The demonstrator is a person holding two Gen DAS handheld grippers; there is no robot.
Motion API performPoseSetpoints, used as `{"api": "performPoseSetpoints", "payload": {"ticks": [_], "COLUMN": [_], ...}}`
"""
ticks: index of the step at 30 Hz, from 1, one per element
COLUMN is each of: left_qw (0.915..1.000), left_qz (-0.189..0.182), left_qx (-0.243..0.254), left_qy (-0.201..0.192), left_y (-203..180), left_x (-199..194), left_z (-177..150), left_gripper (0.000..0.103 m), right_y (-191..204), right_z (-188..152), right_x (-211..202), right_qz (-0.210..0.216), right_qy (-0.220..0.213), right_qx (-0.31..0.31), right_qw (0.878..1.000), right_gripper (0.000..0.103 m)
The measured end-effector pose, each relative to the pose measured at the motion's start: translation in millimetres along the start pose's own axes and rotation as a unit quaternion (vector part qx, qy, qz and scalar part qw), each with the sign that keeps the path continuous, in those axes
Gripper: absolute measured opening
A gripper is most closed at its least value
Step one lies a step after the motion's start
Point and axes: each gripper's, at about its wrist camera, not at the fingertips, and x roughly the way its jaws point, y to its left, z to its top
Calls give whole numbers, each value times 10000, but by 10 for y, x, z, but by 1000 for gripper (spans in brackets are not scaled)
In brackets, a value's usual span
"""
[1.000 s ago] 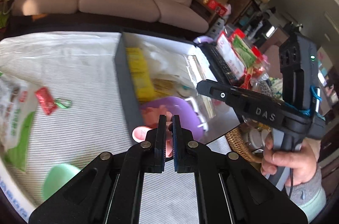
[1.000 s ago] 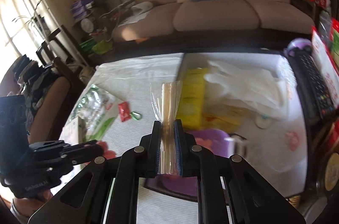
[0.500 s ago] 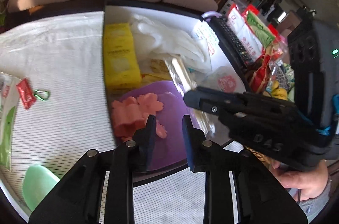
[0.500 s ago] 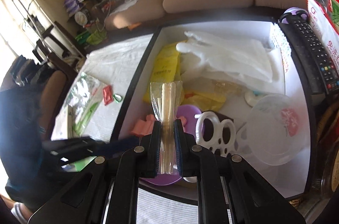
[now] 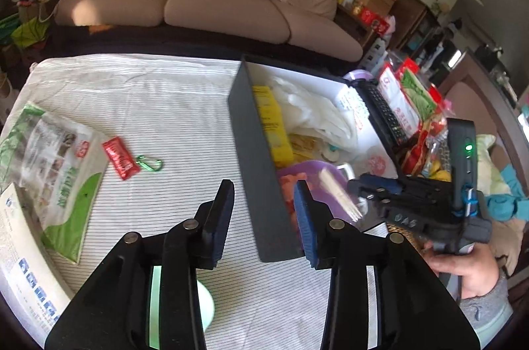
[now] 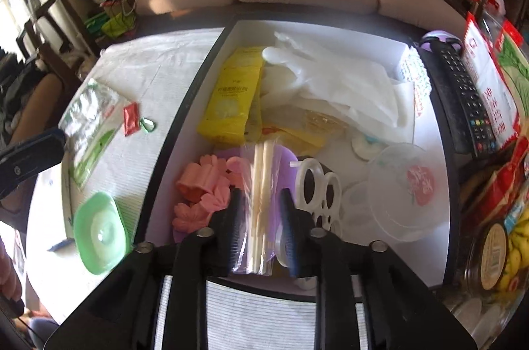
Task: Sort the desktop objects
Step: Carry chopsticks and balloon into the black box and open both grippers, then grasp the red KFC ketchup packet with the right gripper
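Your right claw (image 6: 259, 222) is opening around the clear plastic bag of pale sticks (image 6: 259, 201).
The bag hangs between parted pads over the dark-walled white box (image 6: 185, 105); your left claw (image 5: 264, 204) is opening, empty.

Home living room, beige sofa (image 5: 211, 2), remote control (image 6: 463, 105)

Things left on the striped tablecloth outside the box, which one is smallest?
The red sachet with the green carabiner, lying between the large green-and-white bag and the box.
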Motion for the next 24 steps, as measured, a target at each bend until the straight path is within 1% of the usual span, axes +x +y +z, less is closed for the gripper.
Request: {"api": "performPoseSetpoints", "payload": {"ticks": [2,5,8,9,10,11,12,13,15,17,19,21,24], "left_qw": [9999,9998,9995,9993,9989,9986,9982,9977,9969,9962,9952,9938,9898], "left_qz": [74,175,253,302,351,390,435,487,548,549,486,407,460], "left_qx": [-101,-134,-192,-232,-290,-344,-401,-463,-565,-668,-836,-1016,-1342], "left_qy": [6,11,-25,-52,-81,-101,-111,-105,-79,-97,-143,-178,-155], "left_y": [164,315,486,553,637,713,798,890,1059,1191,1361,1541,1857], "left_x": [-53,-113,-180,-197,-207,-208,-201,-187,-160,-154,-162,-168,-146], "left_z": [-35,-88,-97,-90,-81,-73,-68,-67,-95,-142,-231,-296,-357], "left_gripper": [35,35,36,39,44,46,51,53,55,63,78,84,85], "right_y": [-10,-29,-12,18,54,113,187,269,441,686,941,1216,1524], "right_z": [26,52,76,90,106,123,143,166,210,266,317,371,442], "right_x": [-31,-40,-78,-108,-135,-164,-187,-202,-194,-133,-36,122,412], "right_qz": [-122,-171,-54,50,170,326,493,659,857,988,1082,1165,1194], "right_qy": [-31,-29,-111,-191,-271,-375,-471,-551,-624,-658,-651,-604,-457], "right_qx": [54,135,233,234,225,215,199,182,92,-131,-375,-594,-708], "right_qw": [9999,9998,9997,9995,9992,9985,9975,9961,9943,9928,9913,9896,9893], "right_gripper": [29,30,30,30,32,39,44,51,52,52,52,52,52]}}
